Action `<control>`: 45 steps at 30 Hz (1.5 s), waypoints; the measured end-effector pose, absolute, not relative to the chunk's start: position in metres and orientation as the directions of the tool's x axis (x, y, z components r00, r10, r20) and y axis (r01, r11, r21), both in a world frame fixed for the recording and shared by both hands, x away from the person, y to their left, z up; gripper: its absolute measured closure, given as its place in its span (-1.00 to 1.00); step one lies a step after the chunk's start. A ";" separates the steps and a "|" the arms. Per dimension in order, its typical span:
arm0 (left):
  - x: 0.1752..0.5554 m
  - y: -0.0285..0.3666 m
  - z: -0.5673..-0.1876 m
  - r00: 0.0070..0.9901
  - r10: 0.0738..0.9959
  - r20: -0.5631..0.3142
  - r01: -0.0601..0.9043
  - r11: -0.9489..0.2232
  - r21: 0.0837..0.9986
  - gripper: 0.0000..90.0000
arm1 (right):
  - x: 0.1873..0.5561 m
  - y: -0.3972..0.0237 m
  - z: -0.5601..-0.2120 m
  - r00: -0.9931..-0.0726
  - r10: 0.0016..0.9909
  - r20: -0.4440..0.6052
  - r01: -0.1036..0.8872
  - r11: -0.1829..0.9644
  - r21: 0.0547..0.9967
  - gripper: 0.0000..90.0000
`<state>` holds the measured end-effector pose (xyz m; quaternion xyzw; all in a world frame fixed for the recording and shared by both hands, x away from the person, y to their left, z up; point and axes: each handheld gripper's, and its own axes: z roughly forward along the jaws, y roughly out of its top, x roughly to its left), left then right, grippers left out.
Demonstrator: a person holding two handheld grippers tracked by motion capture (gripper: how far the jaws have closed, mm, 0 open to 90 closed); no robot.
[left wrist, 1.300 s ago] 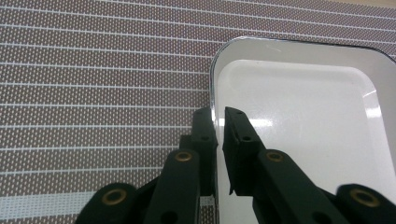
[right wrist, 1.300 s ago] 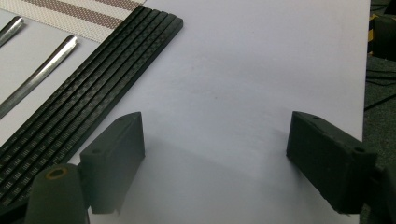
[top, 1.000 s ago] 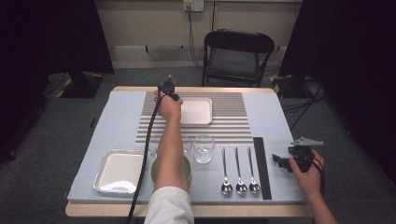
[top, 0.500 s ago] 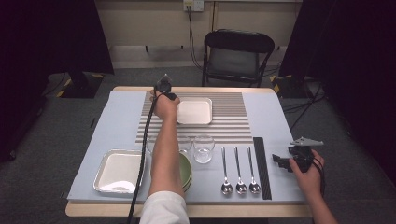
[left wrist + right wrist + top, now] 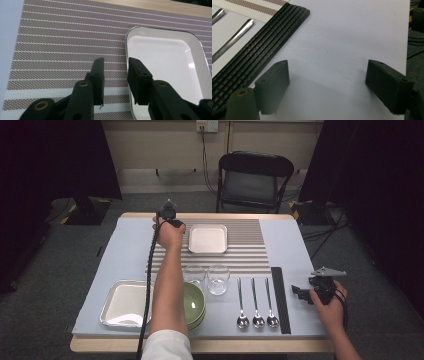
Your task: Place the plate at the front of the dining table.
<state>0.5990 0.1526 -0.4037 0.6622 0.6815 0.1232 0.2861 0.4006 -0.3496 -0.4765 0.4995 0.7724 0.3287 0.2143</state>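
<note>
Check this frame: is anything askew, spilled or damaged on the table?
Nothing stands out. The small tray lies flat and square on the striped mat, the spoons lie parallel, and the glasses stand upright. The left claw has just been opening, with nothing between its jaws.

This is looking like a staged recording room rather than a home: black curtains (image 5: 60, 160) are hanging along both sides and grey carpet (image 5: 45, 285) is covering the floor. A lone folding chair (image 5: 255, 177) is standing behind the tabletop (image 5: 295, 240), cables (image 5: 205, 150) are dropping from a wall socket (image 5: 207, 125), and the dishes are sitting in neat, laid-out rows
</note>
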 end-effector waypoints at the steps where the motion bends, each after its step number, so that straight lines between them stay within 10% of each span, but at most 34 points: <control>1: 0.598 0.154 -0.403 0.042 0.974 -0.225 0.833 0.091 0.546 0.44 | 0.401 -0.350 -0.477 -0.410 0.912 -0.004 0.630 0.286 0.722 -0.59; 45: 0.576 0.178 -0.390 0.151 0.949 -0.276 0.818 0.037 0.574 -0.36 | 0.401 -0.349 -0.476 -0.408 0.913 -0.001 0.633 0.284 0.720 -0.59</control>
